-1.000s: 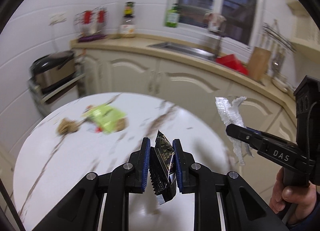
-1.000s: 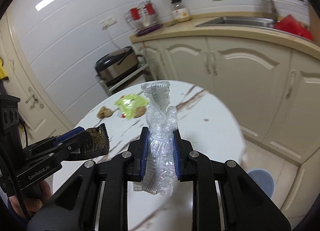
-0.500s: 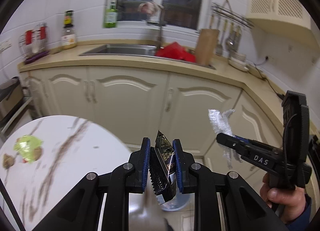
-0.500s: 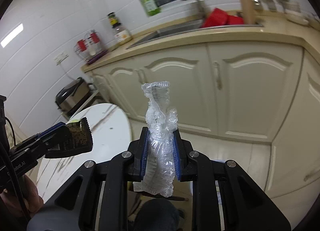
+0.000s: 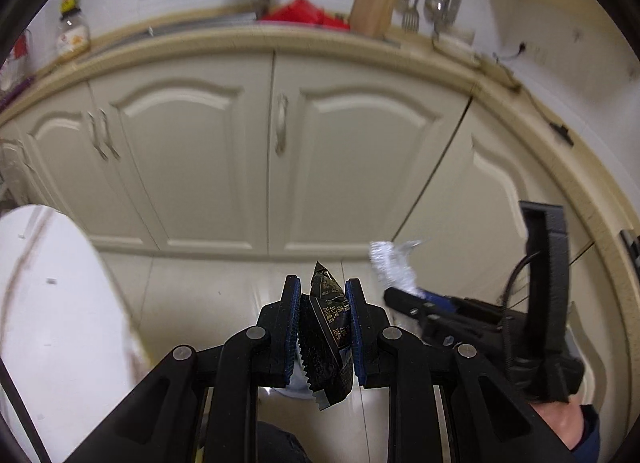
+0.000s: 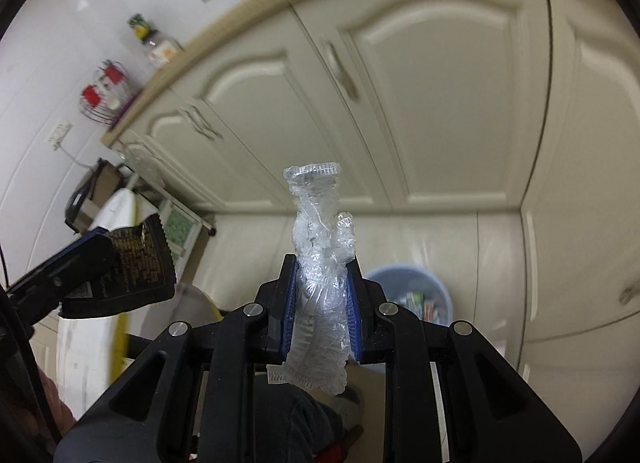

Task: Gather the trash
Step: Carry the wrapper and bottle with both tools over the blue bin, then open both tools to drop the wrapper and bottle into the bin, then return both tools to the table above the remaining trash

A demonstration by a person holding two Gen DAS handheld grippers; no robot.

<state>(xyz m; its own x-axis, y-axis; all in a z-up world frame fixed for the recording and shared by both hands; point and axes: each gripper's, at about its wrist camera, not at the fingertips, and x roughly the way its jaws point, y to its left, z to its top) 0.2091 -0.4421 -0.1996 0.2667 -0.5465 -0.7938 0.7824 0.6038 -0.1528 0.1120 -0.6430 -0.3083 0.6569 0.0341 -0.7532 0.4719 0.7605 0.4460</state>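
Note:
My left gripper (image 5: pixel 323 291) is shut on a black snack wrapper (image 5: pixel 329 335) with gold print, held over the tiled floor. The same black wrapper (image 6: pixel 138 259) shows at the left of the right wrist view. My right gripper (image 6: pixel 322 267) is shut on a crumpled clear plastic wrapper (image 6: pixel 320 263) that sticks up past the pads. That clear wrapper (image 5: pixel 394 265) also appears to the right in the left wrist view. A light blue bin (image 6: pixel 416 287) with some trash inside stands on the floor just beyond and right of the right gripper, partly hidden by it.
Cream cabinet doors (image 5: pixel 280 143) run across the back under a counter (image 5: pixel 360 47) with a red item and hanging utensils. The white round table (image 5: pixel 52 303) edges in at the left. A cooker on a rack (image 6: pixel 86 203) stands at the far left.
Both grippers swung right and downward away from the table toward the cabinets and floor, each still holding its wrapper. The table slid to the left edge and the blue bin came into view.

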